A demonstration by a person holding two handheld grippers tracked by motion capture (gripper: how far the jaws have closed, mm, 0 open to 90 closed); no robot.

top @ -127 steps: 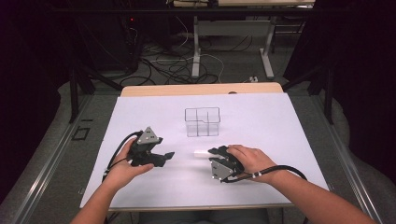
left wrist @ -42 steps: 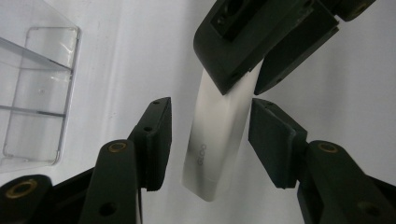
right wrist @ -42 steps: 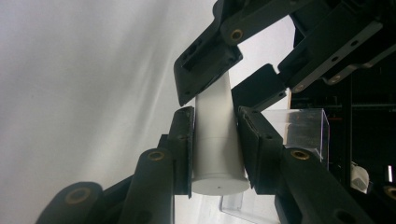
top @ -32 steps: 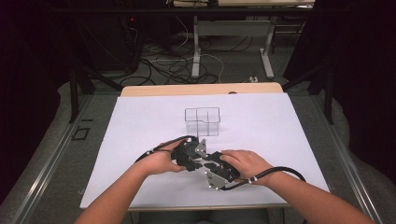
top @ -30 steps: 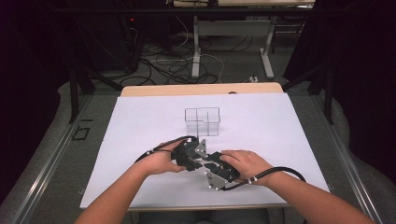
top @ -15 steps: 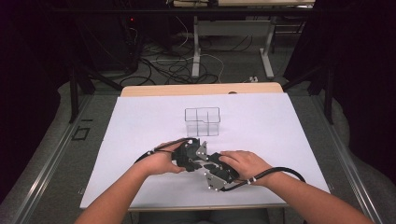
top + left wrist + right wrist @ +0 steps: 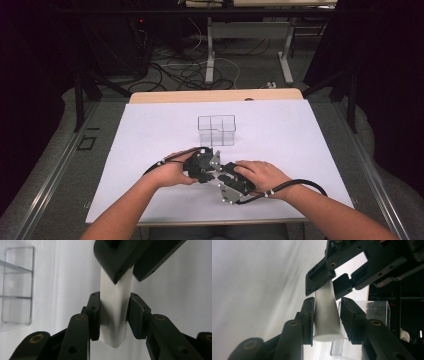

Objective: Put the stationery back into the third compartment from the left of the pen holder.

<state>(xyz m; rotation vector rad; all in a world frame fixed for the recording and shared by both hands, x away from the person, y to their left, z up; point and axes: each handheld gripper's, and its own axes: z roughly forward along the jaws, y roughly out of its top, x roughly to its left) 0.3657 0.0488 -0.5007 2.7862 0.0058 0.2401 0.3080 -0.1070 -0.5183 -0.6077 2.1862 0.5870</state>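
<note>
A white tube (image 7: pixel 115 312) is held between both grippers near the table's front middle. My left gripper (image 7: pixel 115 302) is shut on it, both pads pressing its sides. The left gripper (image 7: pixel 206 166) and right gripper (image 7: pixel 222 175) meet tip to tip in the high view. In the right gripper view the tube (image 7: pixel 327 317) stands between the jaws of my right gripper (image 7: pixel 327 305). Those jaws have just been opening: the left pad (image 7: pixel 310 315) lies against the tube, the right pad (image 7: pixel 348 315) stands off it.
A clear plastic box with dividers (image 7: pixel 216 130) stands on the white sheet (image 7: pixel 300 135) just beyond the grippers, also seen as the box (image 7: pixel 16 285) and the box (image 7: pixel 372 312). Cables trail from both grippers. Dark floor, wires and table legs lie beyond the far edge.
Four seconds ago the grippers lay apart on the sheet; now they meet at the middle. Over the last second both hands have stayed put in the high view.
</note>
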